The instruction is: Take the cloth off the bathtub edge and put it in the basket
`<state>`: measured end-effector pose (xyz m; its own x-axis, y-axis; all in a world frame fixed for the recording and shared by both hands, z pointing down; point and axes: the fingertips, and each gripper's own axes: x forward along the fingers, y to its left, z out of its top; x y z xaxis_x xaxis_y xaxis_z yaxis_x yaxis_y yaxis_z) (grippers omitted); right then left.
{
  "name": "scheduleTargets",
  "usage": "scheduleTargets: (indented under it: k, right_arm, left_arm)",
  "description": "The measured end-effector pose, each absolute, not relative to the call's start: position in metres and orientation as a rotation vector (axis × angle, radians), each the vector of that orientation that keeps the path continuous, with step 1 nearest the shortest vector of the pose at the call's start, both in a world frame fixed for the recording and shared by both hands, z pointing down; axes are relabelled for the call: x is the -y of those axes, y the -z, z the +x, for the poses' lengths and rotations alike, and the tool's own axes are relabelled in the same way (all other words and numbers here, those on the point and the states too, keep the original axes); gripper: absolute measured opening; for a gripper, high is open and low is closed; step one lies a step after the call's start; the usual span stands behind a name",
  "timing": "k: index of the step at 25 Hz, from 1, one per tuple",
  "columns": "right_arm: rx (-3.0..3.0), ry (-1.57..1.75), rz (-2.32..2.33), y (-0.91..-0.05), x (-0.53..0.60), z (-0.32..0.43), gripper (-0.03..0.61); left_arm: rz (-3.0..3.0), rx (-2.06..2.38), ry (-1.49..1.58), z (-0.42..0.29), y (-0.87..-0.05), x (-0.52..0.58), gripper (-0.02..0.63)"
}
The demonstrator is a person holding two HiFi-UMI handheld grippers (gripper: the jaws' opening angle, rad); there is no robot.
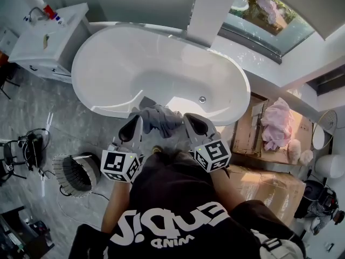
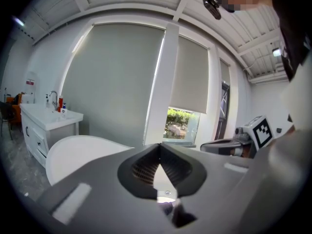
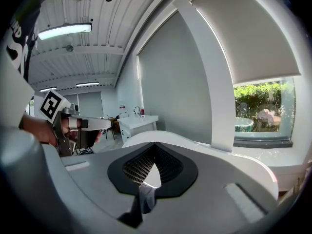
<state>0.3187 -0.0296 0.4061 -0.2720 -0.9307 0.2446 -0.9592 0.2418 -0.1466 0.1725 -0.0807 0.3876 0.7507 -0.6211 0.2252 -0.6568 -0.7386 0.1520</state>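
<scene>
A grey cloth (image 1: 159,117) is bunched over the near rim of the white bathtub (image 1: 108,63), between my two grippers. My left gripper (image 1: 131,127) is shut on the cloth's left side, and a dark fold (image 2: 176,214) shows under its closed jaws (image 2: 160,146). My right gripper (image 1: 195,124) is shut on the right side, with grey cloth (image 3: 145,199) hanging below its closed jaws (image 3: 155,145). The round basket (image 1: 63,172) stands on the floor to the left of me, beside the left gripper's marker cube.
A white vanity (image 1: 48,36) with a tap and bottles stands left of the tub. Cardboard boxes (image 1: 253,139) with a pink cloth (image 1: 277,123) are on the right. Cabled equipment (image 1: 24,150) lies on the floor at far left. A white column (image 1: 213,9) rises behind the tub.
</scene>
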Motion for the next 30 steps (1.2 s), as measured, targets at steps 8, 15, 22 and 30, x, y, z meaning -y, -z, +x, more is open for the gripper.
scheduleTargets:
  k: [8, 15, 22, 30]
  right_arm:
    - [2.386, -0.428, 1.872, -0.407, 0.044, 0.333, 0.009]
    - [2.396, -0.466, 1.860, -0.418, 0.057, 0.339, 0.009]
    - [2.399, -0.543, 1.821, -0.443, 0.068, 0.343, 0.009]
    - [2.369, -0.604, 1.759, -0.487, 0.083, 0.343, 0.009]
  left_arm:
    - [2.724, 0.983, -0.257, 0.185, -0.394, 0.097, -0.002]
    - [2.697, 0.983, -0.276, 0.189, -0.407, 0.105, -0.002]
    - [2.689, 0.948, -0.311, 0.206, -0.431, 0.115, -0.002]
    - [2.656, 0.926, -0.369, 0.215, -0.479, 0.132, -0.002]
